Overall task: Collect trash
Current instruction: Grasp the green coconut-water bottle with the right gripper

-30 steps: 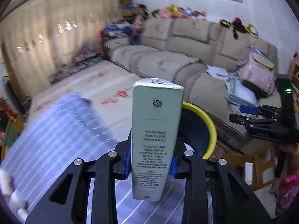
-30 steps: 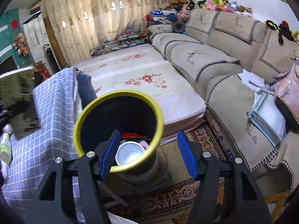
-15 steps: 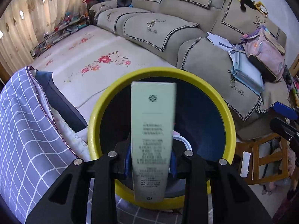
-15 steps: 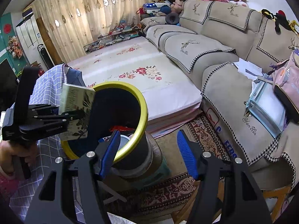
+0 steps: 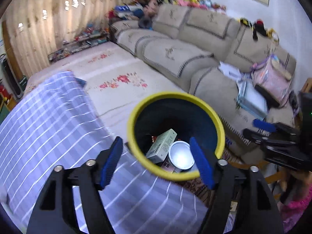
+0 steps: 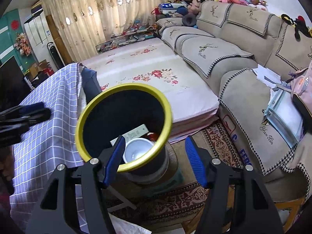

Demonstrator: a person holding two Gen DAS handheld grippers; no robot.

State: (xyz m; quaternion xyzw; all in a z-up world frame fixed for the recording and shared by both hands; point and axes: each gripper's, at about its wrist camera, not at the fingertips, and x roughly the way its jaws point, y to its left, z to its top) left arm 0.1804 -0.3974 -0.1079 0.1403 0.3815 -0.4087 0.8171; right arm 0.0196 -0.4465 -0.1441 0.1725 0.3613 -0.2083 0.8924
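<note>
Your left gripper [image 5: 156,159] has its jaws wide apart, nothing btwn them, over the near rim of the yellow-rimmed bin [image 5: 134,117]. The pale green box [image 5: 161,145] lies tilted inside the bin, just beside a white cup [image 5: 180,154]; view's blurred, so contact is prob. but not certain. Your right gripper [image 6: 154,160] also has its jaws apart and empty, w/ the bin's rim btwn them. The checkered cloth [image 5: 48,120] covers the desk next to the bin.
</note>
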